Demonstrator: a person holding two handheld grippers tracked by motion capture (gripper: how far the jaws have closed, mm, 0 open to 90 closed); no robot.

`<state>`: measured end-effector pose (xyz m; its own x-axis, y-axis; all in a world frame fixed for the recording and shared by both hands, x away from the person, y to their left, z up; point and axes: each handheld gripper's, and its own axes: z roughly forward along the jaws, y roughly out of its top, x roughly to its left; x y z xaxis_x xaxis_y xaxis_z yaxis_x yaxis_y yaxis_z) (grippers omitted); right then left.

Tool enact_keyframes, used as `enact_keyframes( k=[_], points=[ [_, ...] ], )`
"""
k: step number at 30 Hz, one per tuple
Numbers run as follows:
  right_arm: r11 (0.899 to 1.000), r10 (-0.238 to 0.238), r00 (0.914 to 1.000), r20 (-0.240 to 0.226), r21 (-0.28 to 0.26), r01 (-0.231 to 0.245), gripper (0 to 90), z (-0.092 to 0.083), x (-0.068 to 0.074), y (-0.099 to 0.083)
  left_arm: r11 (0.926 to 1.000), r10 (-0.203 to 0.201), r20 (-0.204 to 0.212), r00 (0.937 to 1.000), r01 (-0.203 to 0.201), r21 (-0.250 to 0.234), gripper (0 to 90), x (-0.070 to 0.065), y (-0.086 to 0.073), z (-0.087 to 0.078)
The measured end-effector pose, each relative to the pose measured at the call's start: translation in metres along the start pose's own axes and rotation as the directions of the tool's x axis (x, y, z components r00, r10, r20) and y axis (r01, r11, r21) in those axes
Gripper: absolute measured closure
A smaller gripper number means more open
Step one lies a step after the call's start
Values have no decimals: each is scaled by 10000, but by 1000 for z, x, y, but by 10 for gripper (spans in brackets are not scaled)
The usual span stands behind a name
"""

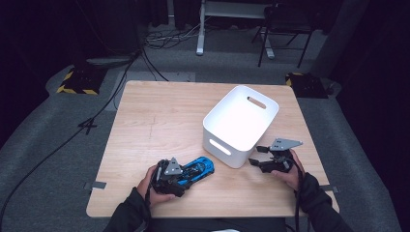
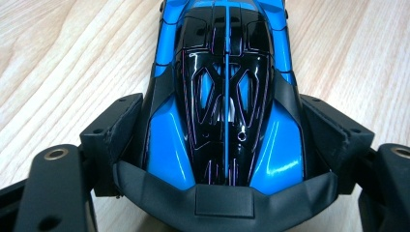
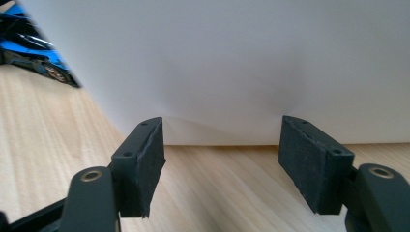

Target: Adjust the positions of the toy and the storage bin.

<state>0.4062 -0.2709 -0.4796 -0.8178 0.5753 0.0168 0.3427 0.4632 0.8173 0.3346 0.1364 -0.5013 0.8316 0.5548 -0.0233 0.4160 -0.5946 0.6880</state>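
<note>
Left tool (image 2: 222, 145) clamping glossy blue-black toy car (image 2: 225, 87) — smooth white bin (image 1: 240, 124), woodgrain table (image 1: 154, 121)

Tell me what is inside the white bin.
The white bin shows bare white walls and floor in the high view; nothing lies in it. Its near inner corner is hidden by its own wall.

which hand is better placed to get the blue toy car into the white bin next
Left. The left gripper is already shut on the blue toy car, pads against both its sides, close beside the white bin. The right gripper stands open and holds nothing, facing the bin's wall.
</note>
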Motion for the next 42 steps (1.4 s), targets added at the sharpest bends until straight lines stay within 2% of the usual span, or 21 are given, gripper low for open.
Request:
enact_keyframes(
  k=[3, 5, 8, 13, 14, 15, 21, 25, 27, 31, 32, 38, 40, 42],
  points=[
    [10000, 19, 9999, -113, -14, -19, 341, 3, 5, 1, 10000, -52, 53, 10000, 52, 34, 234, 0, -3, -2],
    [9999, -90, 9997, -239, -82, 88, 375, 5, 10, 3, 10000, -68, 49, 10000, 68, -26, 233, 1, -5, -4],
    [9997, -214, 9990, -382, -120, 209, 378, 6, 14, 5, 10000, -25, 63, 10000, 25, -17, 232, 3, -8, -7],
    [9987, -479, 9931, -1069, -214, 459, 420, 17, 27, 13, 10000, -19, 45, 10000, 19, -19, 232, 4, -9, -8],
    [9987, -479, 9931, -1069, -214, 459, 420, 17, 27, 13, 10000, -19, 45, 10000, 19, -19, 232, 4, -9, -8],
    [9981, -614, 9922, -1085, -146, 601, 416, 20, 29, 16, 10000, -12, 40, 10000, 12, -18, 232, 4, -9, -8],
    [9975, -708, 9869, -1450, -157, 693, 403, 40, 38, 31, 10000, -27, 42, 10000, 27, -28, 232, 4, -9, -8],
    [9972, -745, 9853, -1539, -205, 722, 396, 51, 42, 39, 10000, -27, 44, 10000, 27, -31, 232, 4, -9, -8],
    [9957, -918, 9838, -1539, -260, 888, 394, 60, 43, 46, 10000, -28, 45, 10000, 28, -31, 232, 4, -9, -8],
    [9955, -936, 9831, -1575, -285, 902, 392, 68, 44, 53, 10000, -25, 50, 10000, 25, -29, 232, 4, -9, -8],
    [9957, -897, 9822, -1650, -375, 846, 381, 75, 45, 58, 10000, -28, 45, 10000, 28, -34, 232, 4, -9, -8],
    [9954, -892, 9824, -1642, -498, 821, 356, 79, 48, 65, 10000, -42, 72, 10000, 42, -38, 231, 4, -9, -8],
    [9932, -1135, 9811, -1570, -418, 1082, 339, 74, 50, 66, 10000, -41, 72, 10000, 41, -36, 231, 4, -9, -8],
    [9923, -1204, 9804, -1558, -474, 1143, 339, 65, 50, 64, 10000, -23, 54, 10000, 23, -33, 231, 4, -9, -8]
  ],
)
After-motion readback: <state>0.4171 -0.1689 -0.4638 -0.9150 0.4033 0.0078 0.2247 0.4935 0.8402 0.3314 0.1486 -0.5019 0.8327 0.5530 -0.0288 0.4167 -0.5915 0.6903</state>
